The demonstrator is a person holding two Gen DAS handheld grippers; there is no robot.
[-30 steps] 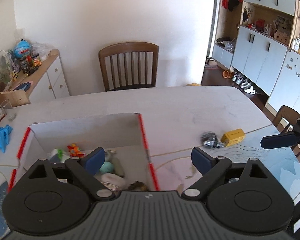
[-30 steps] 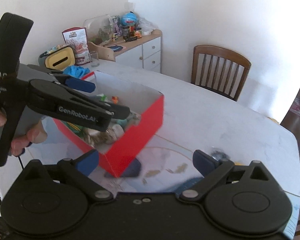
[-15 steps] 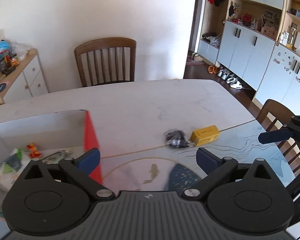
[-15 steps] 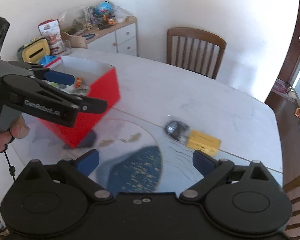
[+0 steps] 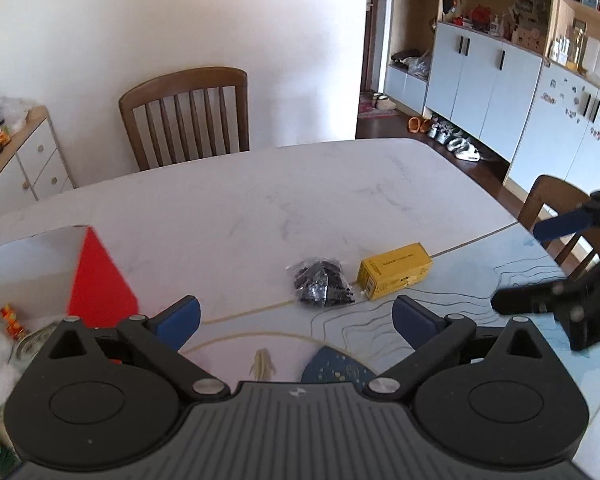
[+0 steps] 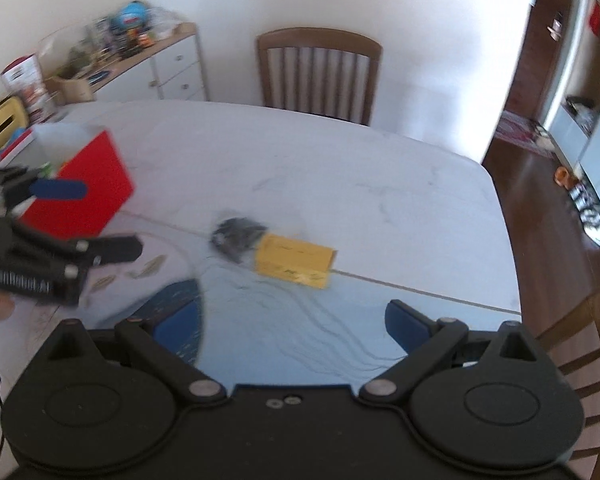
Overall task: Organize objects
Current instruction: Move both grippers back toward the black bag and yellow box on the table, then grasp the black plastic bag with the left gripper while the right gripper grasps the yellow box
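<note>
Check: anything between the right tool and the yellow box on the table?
Nothing visible. The right tool is open and empty, with only bare patterned mat between it and the yellow box. The black bag lies against the box's left end, not in the path. The left tool is off to the left.

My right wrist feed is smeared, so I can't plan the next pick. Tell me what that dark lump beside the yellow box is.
Observer: The left wrist view shows it sharply: a clear bag of small black pieces, lying on the table close beside the yellow box.
Operator: Check inside the red box; its wall hides the inside from me.
Observer: The red box already holds things, an orange toy among them.
Operator: Report my jaws from outside.
Observer: The right gripper hangs open to the right of the yellow box, holding nothing.
</note>
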